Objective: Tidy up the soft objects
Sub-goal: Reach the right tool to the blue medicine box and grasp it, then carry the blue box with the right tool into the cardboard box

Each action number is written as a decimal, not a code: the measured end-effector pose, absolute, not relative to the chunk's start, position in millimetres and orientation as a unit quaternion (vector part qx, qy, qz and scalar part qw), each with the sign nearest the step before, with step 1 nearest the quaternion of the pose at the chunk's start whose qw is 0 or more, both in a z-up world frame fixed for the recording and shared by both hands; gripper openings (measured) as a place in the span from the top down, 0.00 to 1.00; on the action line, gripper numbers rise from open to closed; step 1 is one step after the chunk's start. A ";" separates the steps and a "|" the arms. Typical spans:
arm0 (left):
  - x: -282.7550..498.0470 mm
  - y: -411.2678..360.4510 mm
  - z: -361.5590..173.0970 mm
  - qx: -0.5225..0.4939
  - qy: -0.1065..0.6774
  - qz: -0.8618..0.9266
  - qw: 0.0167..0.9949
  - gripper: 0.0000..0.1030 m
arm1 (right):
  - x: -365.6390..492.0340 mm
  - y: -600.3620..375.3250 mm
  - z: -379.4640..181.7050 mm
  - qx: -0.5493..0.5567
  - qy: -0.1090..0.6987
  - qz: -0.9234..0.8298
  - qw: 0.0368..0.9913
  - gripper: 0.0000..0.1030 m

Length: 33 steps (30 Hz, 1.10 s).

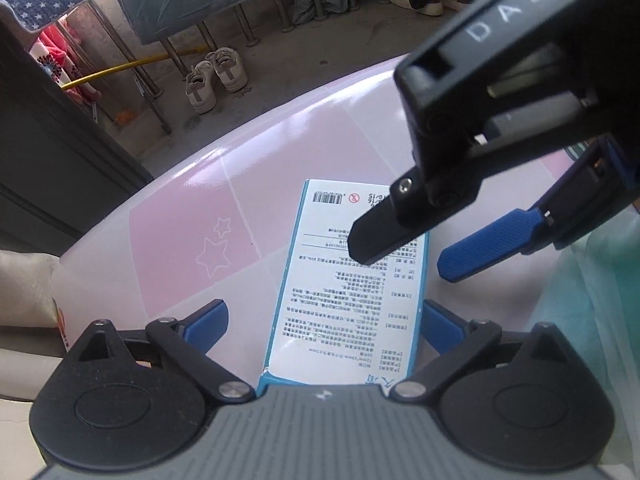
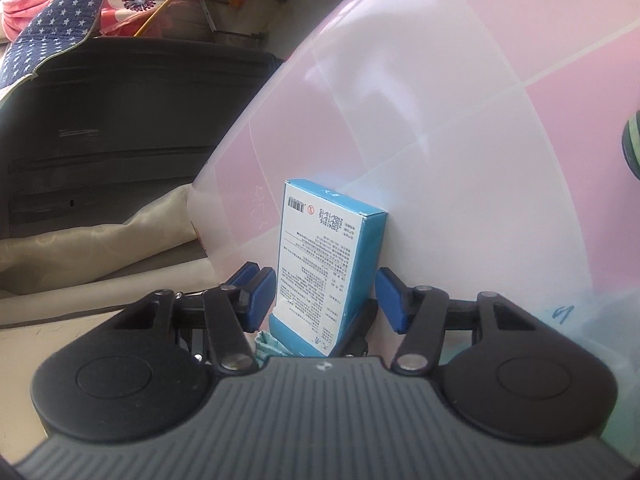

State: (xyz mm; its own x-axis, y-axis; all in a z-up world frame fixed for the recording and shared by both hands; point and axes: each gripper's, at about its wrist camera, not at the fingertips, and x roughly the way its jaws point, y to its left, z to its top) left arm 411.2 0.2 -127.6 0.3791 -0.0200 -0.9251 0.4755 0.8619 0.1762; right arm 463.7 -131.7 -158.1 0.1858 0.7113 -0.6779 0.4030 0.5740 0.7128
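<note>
A blue and white printed box point(image 1: 352, 280) lies on the pink and white table point(image 1: 280, 168), between the open fingers of my left gripper point(image 1: 326, 320). My right gripper point(image 1: 416, 256) hovers over the box's far end from the upper right, jaws apart. In the right wrist view the same box point(image 2: 328, 256) sits between the open blue pads of my right gripper point(image 2: 326, 300), with neither pad clearly touching it. A pale green soft thing point(image 1: 592, 300) lies at the right edge of the left wrist view.
The table edge point(image 1: 160, 176) curves off to the left. Beyond it are a dark case point(image 2: 120, 128), a beige cloth point(image 2: 100, 248), shoes point(image 1: 216, 76) on the floor and a starred blue fabric point(image 2: 60, 20).
</note>
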 end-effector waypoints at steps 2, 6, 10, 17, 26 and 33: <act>414.9 5.5 -129.1 0.194 0.543 -0.156 0.802 0.01 | 464.8 -130.7 -163.0 0.443 0.625 0.117 0.632 0.50; 418.7 16.5 -129.3 0.152 0.554 -0.162 0.802 0.07 | 466.8 -126.5 -170.8 0.455 0.622 0.127 0.624 0.57; 414.3 17.4 -124.7 0.140 0.549 -0.163 0.807 0.18 | 468.9 -119.8 -173.9 0.444 0.620 0.128 0.634 0.75; 407.9 22.3 -119.3 0.129 0.550 -0.156 0.810 0.29 | 469.2 -118.5 -173.4 0.441 0.616 0.128 0.640 0.78; 405.9 17.3 -93.8 0.142 0.530 -0.150 0.822 0.29 | 466.6 -127.0 -154.4 0.450 0.602 0.142 0.644 0.78; 381.2 -10.5 -21.6 0.153 0.489 -0.157 0.844 0.30 | 445.4 -153.7 -85.4 0.448 0.566 0.167 0.671 0.78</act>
